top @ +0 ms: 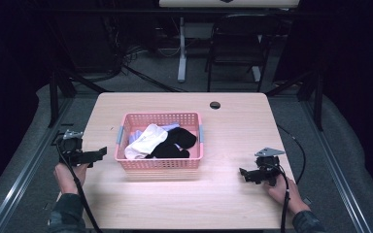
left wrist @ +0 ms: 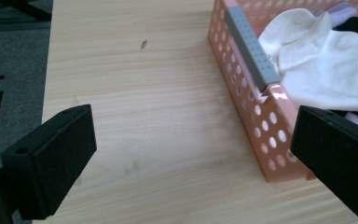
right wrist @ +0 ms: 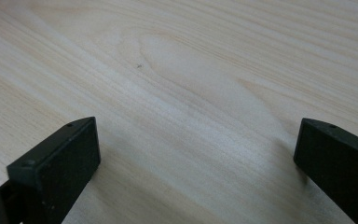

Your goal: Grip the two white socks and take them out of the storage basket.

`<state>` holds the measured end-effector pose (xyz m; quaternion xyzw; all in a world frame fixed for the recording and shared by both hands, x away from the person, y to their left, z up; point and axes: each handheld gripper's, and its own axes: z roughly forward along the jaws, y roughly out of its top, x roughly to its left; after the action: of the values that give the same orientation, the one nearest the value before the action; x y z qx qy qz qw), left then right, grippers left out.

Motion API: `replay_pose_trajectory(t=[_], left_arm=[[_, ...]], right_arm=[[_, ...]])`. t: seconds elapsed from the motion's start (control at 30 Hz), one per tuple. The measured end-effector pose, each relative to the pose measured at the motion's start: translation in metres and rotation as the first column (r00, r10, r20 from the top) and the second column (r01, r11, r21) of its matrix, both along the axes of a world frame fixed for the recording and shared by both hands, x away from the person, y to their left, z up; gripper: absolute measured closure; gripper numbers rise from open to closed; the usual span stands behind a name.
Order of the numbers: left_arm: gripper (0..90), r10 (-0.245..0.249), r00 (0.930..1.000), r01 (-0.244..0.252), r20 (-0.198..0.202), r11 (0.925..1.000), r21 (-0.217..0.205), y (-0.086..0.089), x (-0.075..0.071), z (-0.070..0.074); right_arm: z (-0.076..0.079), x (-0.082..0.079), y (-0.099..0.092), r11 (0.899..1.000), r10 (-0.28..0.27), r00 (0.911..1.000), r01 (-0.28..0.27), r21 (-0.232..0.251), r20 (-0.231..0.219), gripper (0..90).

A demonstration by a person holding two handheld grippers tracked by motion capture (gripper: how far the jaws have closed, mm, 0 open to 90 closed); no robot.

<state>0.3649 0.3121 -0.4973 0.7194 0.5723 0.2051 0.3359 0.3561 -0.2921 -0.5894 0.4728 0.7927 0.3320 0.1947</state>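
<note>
A pink perforated basket [top: 160,164] stands mid-table, holding white socks [top: 144,141], black socks [top: 176,144] and a pale lilac piece [top: 171,126]. My left gripper [top: 102,153] hovers just left of the basket, open and empty; in the left gripper view its midpoint [left wrist: 193,156] lies over bare wood, the basket wall [left wrist: 256,109] with a grey handle [left wrist: 251,49] runs past its right jaw, and a white sock [left wrist: 324,70] lies inside. My right gripper [top: 244,174] rests low at the table's right, open and empty, its midpoint [right wrist: 196,161] over bare wood.
The light wooden table [top: 233,136] has a round cable hole [top: 215,105] at the back. A dark chair [top: 237,46] and a white desk leg [top: 181,48] stand beyond it. Grey floor and metal rails [top: 24,160] flank both sides.
</note>
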Motion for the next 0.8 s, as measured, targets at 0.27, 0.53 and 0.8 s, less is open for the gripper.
replay_pose_trajectory(t=[0.27,0.53,0.8], left_arm=[[0.1,-0.051,0.9987,0.051,0.002,0.9980,0.039,-0.021,0.005,0.023],[0.1,-0.154,0.9873,0.157,-0.041,0.9837,0.088,-0.057,0.020,0.042],[0.5,-0.242,0.9624,0.257,-0.122,0.9588,0.121,-0.097,0.039,0.037]], right_arm=[[0.000,0.000,0.000,1.000,0.000,1.0000,0.000,0.000,0.001,0.0],[0.000,0.000,0.000,1.000,0.002,1.0000,-0.002,-0.002,0.002,0.0],[0.000,0.000,0.000,1.000,0.000,1.0000,0.000,-0.001,-0.002,0.0]])
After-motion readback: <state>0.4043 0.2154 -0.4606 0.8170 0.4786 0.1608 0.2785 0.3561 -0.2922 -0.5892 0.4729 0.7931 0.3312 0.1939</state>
